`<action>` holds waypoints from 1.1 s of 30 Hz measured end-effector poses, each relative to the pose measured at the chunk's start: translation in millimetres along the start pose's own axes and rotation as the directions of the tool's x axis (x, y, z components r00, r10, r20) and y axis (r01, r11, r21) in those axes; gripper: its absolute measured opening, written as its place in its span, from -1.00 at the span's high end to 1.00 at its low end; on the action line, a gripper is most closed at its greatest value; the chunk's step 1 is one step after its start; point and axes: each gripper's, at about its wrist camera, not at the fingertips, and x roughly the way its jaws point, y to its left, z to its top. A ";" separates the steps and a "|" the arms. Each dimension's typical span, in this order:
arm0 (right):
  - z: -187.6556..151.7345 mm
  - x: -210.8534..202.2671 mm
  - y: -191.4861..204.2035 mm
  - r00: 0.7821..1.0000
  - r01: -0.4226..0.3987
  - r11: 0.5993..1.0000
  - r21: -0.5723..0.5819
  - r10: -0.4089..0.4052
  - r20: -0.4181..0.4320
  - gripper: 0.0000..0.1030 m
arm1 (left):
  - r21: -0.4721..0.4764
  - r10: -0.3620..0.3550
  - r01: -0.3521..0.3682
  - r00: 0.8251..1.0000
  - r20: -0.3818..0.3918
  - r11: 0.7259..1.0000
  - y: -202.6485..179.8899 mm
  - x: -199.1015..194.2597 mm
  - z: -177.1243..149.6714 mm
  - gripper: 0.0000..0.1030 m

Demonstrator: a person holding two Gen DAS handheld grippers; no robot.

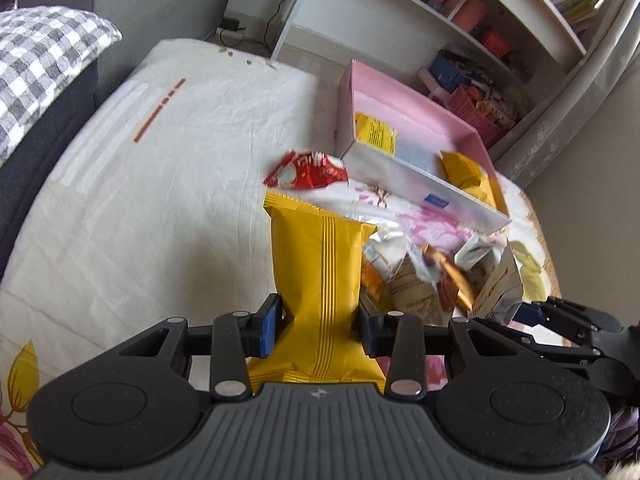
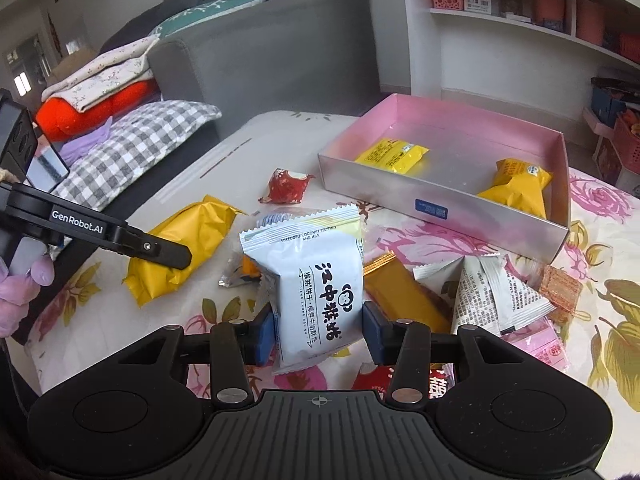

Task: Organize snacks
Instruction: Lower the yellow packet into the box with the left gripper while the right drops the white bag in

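My left gripper [image 1: 320, 320] is shut on a yellow snack packet [image 1: 320, 256], which lies lengthwise between the pads; the right wrist view shows the same gripper [image 2: 172, 254] on that packet [image 2: 188, 248] at the left. My right gripper [image 2: 320, 336] is shut on a white packet [image 2: 316, 272] with black characters, held upright a little above the cloth. Beyond them stands an open pink box [image 2: 440, 200] with two yellow packets inside; the left wrist view shows the box [image 1: 400, 92] at upper right. A red packet [image 2: 286, 186] lies just left of the box.
Loose packets lie right of the grippers: a gold one [image 2: 400, 288], a newsprint-patterned one [image 2: 492, 292], a pink one [image 2: 548, 344]. A grey sofa with a checked pillow [image 2: 144, 148] borders the table's left. White shelves [image 2: 520, 20] stand behind. A gloved hand [image 2: 20, 288] holds the left gripper.
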 end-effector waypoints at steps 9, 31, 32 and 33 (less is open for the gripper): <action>21.0 -10.2 -15.1 0.998 0.042 0.996 0.078 -0.045 0.044 0.15 | -0.028 -0.026 0.029 0.996 0.081 0.999 -12.3 -11.0 14.9 0.31; 75.2 9.3 -108.8 0.982 0.108 0.945 0.308 -0.150 0.115 0.15 | 0.126 -0.046 0.030 0.991 0.124 0.992 -95.0 64.6 66.4 0.31; 76.6 10.0 -114.3 0.981 0.110 0.942 0.319 -0.154 0.116 0.15 | 0.135 -0.049 0.032 0.991 0.124 0.990 -98.9 68.8 69.3 0.31; 78.6 10.6 -120.8 0.980 0.111 0.937 0.330 -0.158 0.119 0.15 | 0.145 -0.052 0.033 0.991 0.126 0.989 -103.1 73.0 72.2 0.31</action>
